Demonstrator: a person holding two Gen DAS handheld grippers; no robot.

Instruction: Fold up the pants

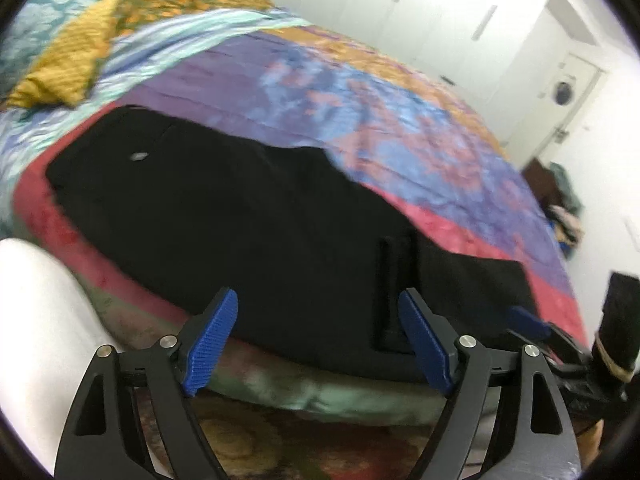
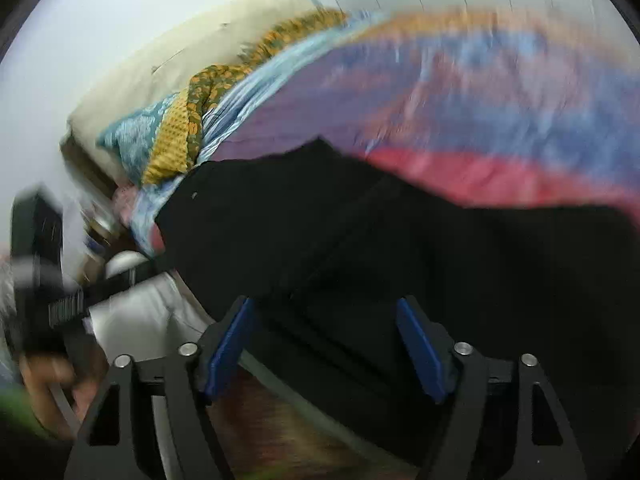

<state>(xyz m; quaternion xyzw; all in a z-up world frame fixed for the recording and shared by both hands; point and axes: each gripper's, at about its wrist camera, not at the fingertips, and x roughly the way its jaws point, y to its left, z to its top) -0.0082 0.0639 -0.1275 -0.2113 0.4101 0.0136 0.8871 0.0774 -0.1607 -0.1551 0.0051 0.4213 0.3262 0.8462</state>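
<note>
Black pants (image 1: 240,216) lie flat along the near edge of a bed with a tie-dye bedspread (image 1: 360,92). The waist end with a small white label is at the left, the legs run to the right. My left gripper (image 1: 318,300) is open and empty, just short of the pants' near edge. My right gripper (image 2: 324,308) is open and empty, its blue pads over the near edge of the pants (image 2: 400,248). The right gripper also shows at the right of the left wrist view (image 1: 532,320). The right wrist view is motion blurred.
Patterned pillows (image 1: 68,56) lie at the head of the bed, left. White wardrobe doors (image 1: 440,8) and a door stand beyond the bed. A pile of clothes (image 1: 560,200) sits at the far right. A patterned rug (image 1: 280,440) lies below the bed edge.
</note>
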